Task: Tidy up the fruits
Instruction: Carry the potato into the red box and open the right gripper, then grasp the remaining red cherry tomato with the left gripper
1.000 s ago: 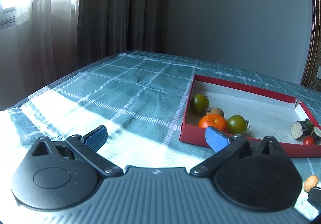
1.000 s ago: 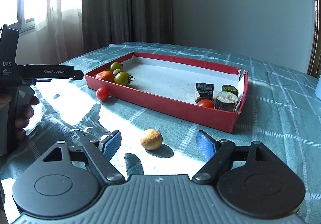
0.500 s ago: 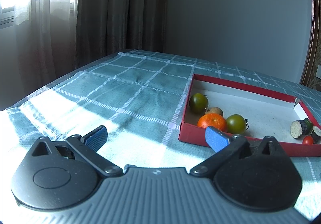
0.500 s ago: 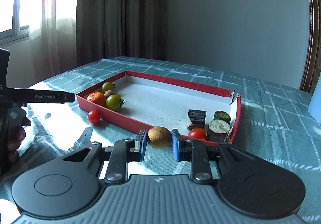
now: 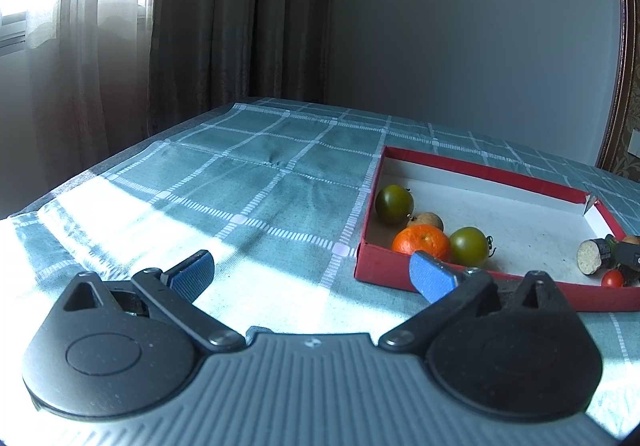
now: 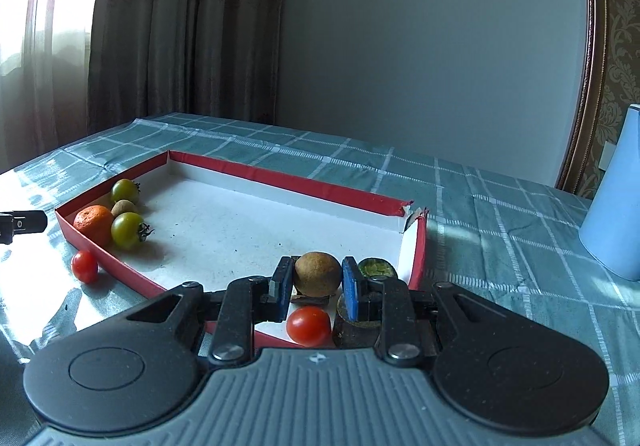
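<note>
Pinched between the blue pads of the right gripper (image 6: pixel 317 281), a small brown fruit (image 6: pixel 318 272) is held above the near right corner of the red box (image 6: pixel 312 182). A red tomato (image 6: pixel 309 326) is seen just below it. The left gripper (image 5: pixel 312 272) is held wide apart over the checked cloth (image 5: pixel 256 190), with nothing between its pads.

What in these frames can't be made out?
- Right wrist view: the dark piece under the brown fruit is hidden by that fruit and the right gripper.
- Left wrist view: pieces beyond the cut stub run off the right edge.
- Left wrist view: the red box's near wall is partly hidden by the left gripper.
</note>
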